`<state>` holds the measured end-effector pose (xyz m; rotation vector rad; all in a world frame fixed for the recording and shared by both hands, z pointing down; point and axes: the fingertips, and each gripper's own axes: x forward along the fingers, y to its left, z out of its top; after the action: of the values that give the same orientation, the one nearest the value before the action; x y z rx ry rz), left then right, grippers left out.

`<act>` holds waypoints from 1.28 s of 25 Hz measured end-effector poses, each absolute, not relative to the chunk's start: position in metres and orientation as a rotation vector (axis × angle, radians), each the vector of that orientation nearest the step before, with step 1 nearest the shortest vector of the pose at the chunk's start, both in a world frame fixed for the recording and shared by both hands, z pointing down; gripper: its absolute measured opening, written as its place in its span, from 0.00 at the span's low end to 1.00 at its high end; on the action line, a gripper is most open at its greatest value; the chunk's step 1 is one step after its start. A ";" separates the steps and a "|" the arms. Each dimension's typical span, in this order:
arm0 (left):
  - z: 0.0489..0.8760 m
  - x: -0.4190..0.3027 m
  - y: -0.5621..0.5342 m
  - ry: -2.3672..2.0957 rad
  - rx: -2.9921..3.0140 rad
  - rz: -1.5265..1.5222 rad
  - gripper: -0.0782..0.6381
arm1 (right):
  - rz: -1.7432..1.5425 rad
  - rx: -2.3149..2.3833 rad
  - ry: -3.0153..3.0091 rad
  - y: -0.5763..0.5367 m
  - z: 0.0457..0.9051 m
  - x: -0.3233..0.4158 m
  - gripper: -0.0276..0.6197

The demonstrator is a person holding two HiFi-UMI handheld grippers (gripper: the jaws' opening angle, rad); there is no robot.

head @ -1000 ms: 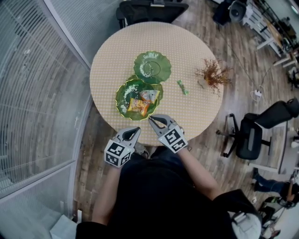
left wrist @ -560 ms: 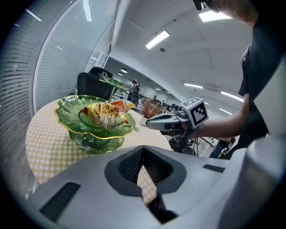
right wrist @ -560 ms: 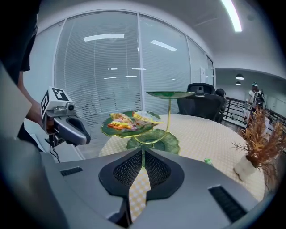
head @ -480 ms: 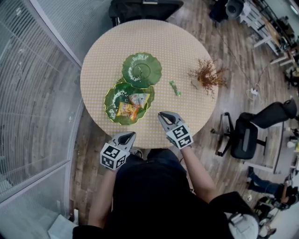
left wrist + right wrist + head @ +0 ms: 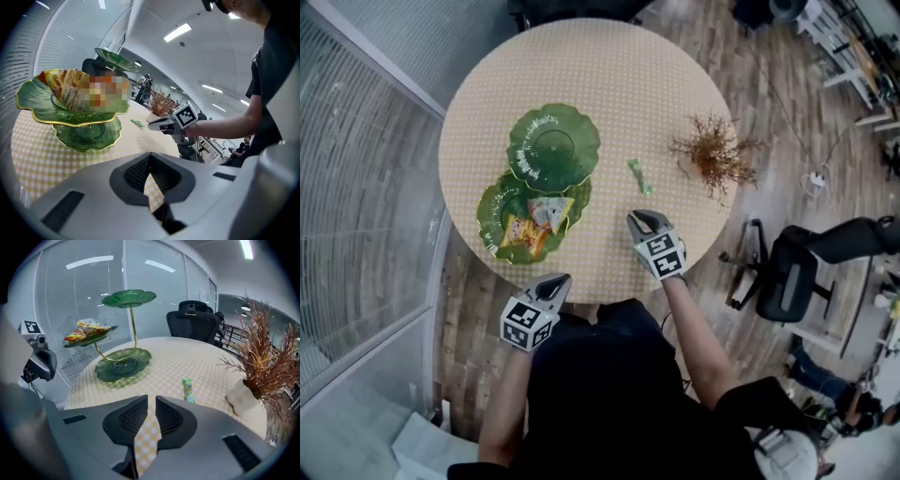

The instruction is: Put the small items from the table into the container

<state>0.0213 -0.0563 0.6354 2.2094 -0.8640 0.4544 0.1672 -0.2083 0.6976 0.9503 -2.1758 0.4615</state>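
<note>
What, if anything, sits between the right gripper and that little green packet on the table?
Nothing visible does. Only bare checked tabletop lies between the right gripper and the green packet. The dried plant stands off to one side of that path and the green tiered stand to the other.

Lying flat near the green 3-dish stand (image 5: 553, 147), apart from it: 1 green packet (image 5: 639, 176). Sitting heaped in the middle dish (image 5: 491, 217): colourful snacks (image 5: 534, 220).
</note>
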 end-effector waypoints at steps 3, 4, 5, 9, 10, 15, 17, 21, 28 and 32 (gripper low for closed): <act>0.644 0.037 -0.056 -0.877 2.167 0.462 0.11 | 0.474 0.978 -2.143 -0.226 0.715 0.188 0.23; 0.647 0.042 -0.056 -0.885 2.150 0.460 0.11 | 0.475 0.976 -2.137 -0.231 0.720 0.193 0.25; 0.651 0.047 -0.057 -0.892 2.135 0.459 0.11 | 0.468 0.973 -2.132 -0.236 0.725 0.198 0.27; 0.662 0.066 -0.056 -0.918 2.073 0.470 0.11 | 0.407 0.977 -2.110 -0.258 0.740 0.212 0.29; 0.664 0.071 -0.055 -0.924 2.059 0.475 0.11 | 0.402 0.972 -2.110 -0.262 0.743 0.214 0.30; 0.674 0.088 -0.063 -0.949 2.039 0.504 0.11 | 0.381 0.932 -2.123 -0.286 0.760 0.219 0.30; 0.676 0.091 -0.065 -0.960 2.027 0.505 0.11 | 0.367 0.918 -2.129 -0.292 0.764 0.218 0.30; 0.677 0.091 -0.068 -0.990 2.004 0.509 0.11 | 0.343 0.891 -2.140 -0.300 0.766 0.218 0.29; 0.672 0.089 -0.070 -1.032 2.002 0.511 0.11 | 0.328 0.839 -2.168 -0.297 0.759 0.216 0.14; 0.668 0.089 -0.067 -1.046 2.013 0.510 0.11 | 0.315 0.846 -2.189 -0.293 0.745 0.215 0.14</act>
<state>0.0890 -0.0673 0.6685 2.0125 -1.0462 0.5105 0.2148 -0.2933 0.7446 0.8464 -2.1891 0.3147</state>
